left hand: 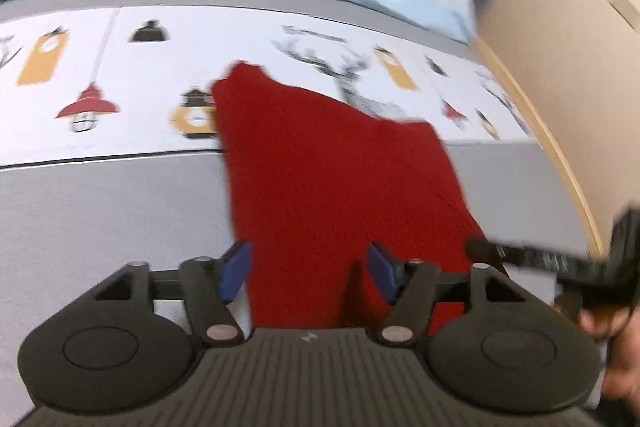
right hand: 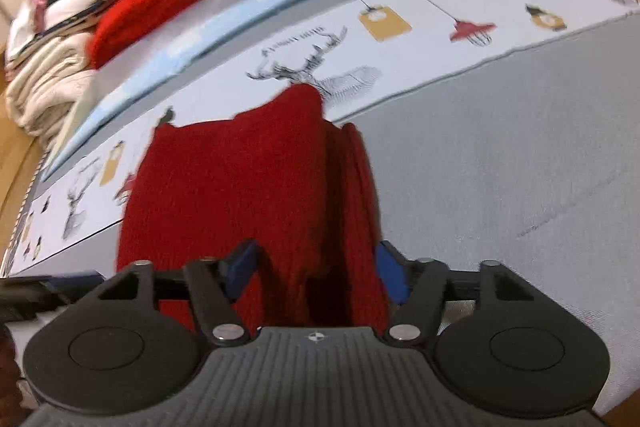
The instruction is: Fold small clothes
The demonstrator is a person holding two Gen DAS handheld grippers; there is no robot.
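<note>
A: Left gripper (left hand: 308, 273)?
B: Jaws apart, red knit (left hand: 320, 167) running between them, not pinched.
A: Right gripper (right hand: 316, 273)?
B: Also spread wide, bunched knit (right hand: 256, 195) in the gap.
A: Where's the knit lying?
B: On the grey bedspread (right hand: 500, 163), far edge over the printed band (left hand: 160, 87). Clothes pile (right hand: 100, 15) beyond.

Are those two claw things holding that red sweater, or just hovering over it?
Neither grips it. The left gripper and the right gripper both stand open astride the near edge of the red sweater, blue pads apart. Whether the pads touch the cloth cannot be told.
</note>
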